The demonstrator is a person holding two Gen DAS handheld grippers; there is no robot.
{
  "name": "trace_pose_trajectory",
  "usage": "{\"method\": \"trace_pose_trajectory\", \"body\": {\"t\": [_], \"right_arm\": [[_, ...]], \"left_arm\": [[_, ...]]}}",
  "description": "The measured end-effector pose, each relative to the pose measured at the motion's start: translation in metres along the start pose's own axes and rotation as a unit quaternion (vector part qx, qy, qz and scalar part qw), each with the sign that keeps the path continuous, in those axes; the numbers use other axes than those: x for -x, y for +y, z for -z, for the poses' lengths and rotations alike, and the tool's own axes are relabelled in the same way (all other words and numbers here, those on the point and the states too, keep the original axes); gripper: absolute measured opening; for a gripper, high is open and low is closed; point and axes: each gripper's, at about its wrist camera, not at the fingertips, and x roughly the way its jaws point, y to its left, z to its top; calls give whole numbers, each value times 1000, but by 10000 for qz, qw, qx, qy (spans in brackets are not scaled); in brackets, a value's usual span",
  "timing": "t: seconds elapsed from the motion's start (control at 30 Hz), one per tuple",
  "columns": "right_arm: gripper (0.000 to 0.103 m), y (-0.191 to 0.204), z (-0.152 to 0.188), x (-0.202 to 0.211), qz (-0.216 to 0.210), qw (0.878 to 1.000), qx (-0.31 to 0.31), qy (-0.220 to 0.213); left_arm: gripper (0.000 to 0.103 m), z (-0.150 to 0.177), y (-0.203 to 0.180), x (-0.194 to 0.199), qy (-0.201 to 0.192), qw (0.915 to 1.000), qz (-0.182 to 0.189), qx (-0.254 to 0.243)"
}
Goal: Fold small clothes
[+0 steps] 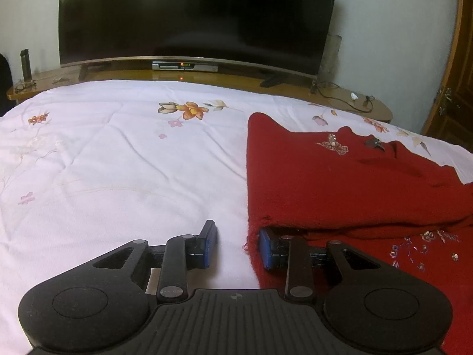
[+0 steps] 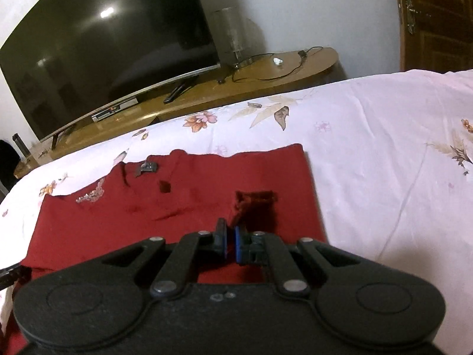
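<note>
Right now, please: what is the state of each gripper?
Left gripper: open, one finger under the edge of the red garment, nothing pinched.
Right gripper: shut; whether it pinches the garment cannot be told.

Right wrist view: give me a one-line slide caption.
Right tongs shut, pinching a raised fold of the red garment spread on the floral bedsheet.
</note>
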Motion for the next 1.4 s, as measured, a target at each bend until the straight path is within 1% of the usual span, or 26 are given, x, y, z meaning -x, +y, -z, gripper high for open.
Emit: {"method": "trace_pose_trajectory", "body": {"t": [0.07,0.2,0.23,0.33,0.43,0.5,0.6,0.7,0.77,0.8,0.87,0.9,1.07,1.1,1.13,1.17,1.2,1.23,1.3,1.33,1.37,1.4], "right_arm": [[6,5,-4,7,-75,9999,40,-119],[6,16,-16,32,-352,9969,224,-666],[6,13,-15,28,-276,9973,243,-641],[6,-10,-2,0,74,9999,-49,-116],[6,-28,13,-12,125,9995,-272,114],[6,-33,18,-14,94,9994,-314,118],[6,-28,15,-11,117,9995,-276,88],[6,-16,7,13,-44,9995,-105,-306],[6,-11,5,23,-53,9987,101,-491],[6,-10,6,20,15,9989,198,-433],[6,-16,9,3,224,9996,174,-68],[6,-18,11,-3,261,9996,117,64],[8,-24,21,-11,305,9994,46,136],[10,-26,22,-11,304,9994,-4,140],[13,-28,22,-9,310,9994,-34,125],[19,-29,21,-5,350,9994,-60,57],[20,-30,19,1,401,9992,-67,-55],[22,-32,17,7,423,9989,-73,-181],[23,-36,9,18,386,9983,-131,-405],[23,-37,5,21,339,9981,-152,-492],[23,-36,1,21,281,9980,-153,-548],[23,-33,-3,18,201,9981,-145,-560]], "left_arm": [[32,0,0,0,-4,10000,-9,-3],[32,1,-1,0,-29,10000,-38,-8],[32,1,-1,0,-25,10000,-37,-8],[32,1,0,-1,2,10000,-9,-27],[32,1,-1,-1,4,10000,-5,-41],[32,2,-2,-1,-7,10000,-29,-49],[32,1,-2,-1,-2,10000,-38,-42],[32,1,-1,-1,-11,10000,-22,-55],[32,2,-1,-1,-26,10000,-31,-63],[32,2,-2,-1,-25,10000,-38,-67],[32,2,-2,-1,-8,10000,-45,-76],[32,1,-2,-1,1,10000,-43,-74],[32,0,-2,0,41,9999,-27,-149],[34,-1,-1,2,65,9998,14,-165],[47,-2,4,6,88,9999,52,-137],[60,-2,8,11,87,9999,61,-106],[66,-2,14,19,12,10000,42,-69],[67,-3,21,29,-136,9999,34,-30],[67,-11,32,41,-387,9991,94,143],[67,-20,33,42,-499,9982,214,272],[67,-29,31,39,-562,9973,362,295],[67,-40,22,33,-620,9967,471,208]]}}
